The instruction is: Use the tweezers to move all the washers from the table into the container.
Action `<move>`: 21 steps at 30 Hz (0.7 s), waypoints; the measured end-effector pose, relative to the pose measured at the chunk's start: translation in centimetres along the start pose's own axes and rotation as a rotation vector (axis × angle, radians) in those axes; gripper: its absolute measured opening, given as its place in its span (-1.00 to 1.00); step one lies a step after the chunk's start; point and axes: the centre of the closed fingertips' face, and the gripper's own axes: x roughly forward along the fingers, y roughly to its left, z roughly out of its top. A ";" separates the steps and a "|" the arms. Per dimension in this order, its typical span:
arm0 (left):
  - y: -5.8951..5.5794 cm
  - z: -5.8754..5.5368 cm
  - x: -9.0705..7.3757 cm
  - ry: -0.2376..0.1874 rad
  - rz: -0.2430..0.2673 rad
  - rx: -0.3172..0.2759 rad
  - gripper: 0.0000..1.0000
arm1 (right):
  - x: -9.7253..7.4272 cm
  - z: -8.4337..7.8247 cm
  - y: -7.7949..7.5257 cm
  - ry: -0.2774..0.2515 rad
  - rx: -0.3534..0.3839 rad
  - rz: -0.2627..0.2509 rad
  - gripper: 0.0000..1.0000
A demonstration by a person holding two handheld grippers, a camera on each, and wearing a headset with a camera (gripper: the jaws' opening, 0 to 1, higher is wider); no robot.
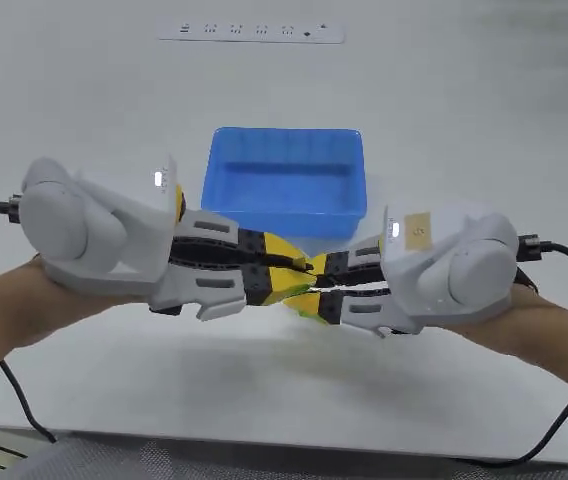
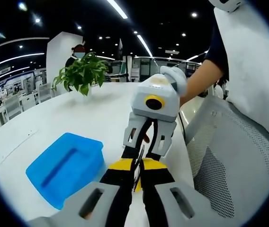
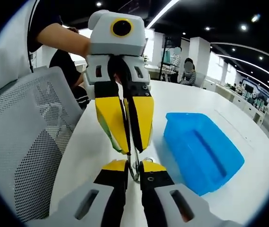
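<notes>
Workbench, white table (image 1: 444, 120): near edge runs along the bottom of the head view, with bare surface to both sides of the grippers and beyond the container as far as the power strip (image 1: 252, 31) at the far side. Container (image 1: 284, 215), blue, rectangular, open-topped, one: stands just beyond the point where the grippers meet, apart from both. Grippers, two, pointed tip to tip over the near part of the table: left gripper (image 1: 299, 278) from the left, right gripper (image 1: 326, 285) from the right. Tweezers (image 3: 133, 163), one, thin metal: run from between the left gripper's yellow jaws into the right gripper's jaws, and both pairs of jaws are drawn in close on them. The tweezers' arms lie close together, but whether their tips pinch anything cannot be told. The left gripper view adds a potted plant (image 2: 82, 73), one, at the table's far end, and a mesh chair (image 2: 219, 156), one, at the table's edge. The right gripper view shows the tweezers most plainly, with the container to their right. Cables, two, one trailing from each gripper.
</notes>
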 end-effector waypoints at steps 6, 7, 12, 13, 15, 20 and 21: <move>-0.2 -0.6 0.0 0.006 0.015 -0.034 -0.71 | 0.0 0.0 0.1 -0.009 0.033 0.000 -0.80; -0.3 -0.8 0.0 0.015 0.016 -0.029 -0.68 | 0.0 0.1 0.1 -0.012 0.037 -0.002 -0.80; -0.3 -0.7 -0.5 -0.001 0.049 -0.038 -0.58 | 0.0 0.0 0.2 -0.008 0.035 -0.003 -0.80; -0.3 -0.6 -0.6 -0.005 0.056 -0.036 -0.57 | 0.0 0.0 0.2 -0.007 0.034 -0.001 -0.80; -0.1 -0.5 -1.0 -0.011 0.074 -0.037 -0.53 | -0.1 0.1 0.3 -0.006 0.032 0.000 -0.80; 0.7 -0.3 -2.2 -0.056 0.132 -0.062 -0.47 | -0.3 0.7 0.2 -0.014 0.047 -0.010 -0.80; 0.8 -0.3 -2.4 -0.065 0.146 -0.075 -0.46 | -0.4 1.0 0.1 -0.016 0.046 -0.013 -0.80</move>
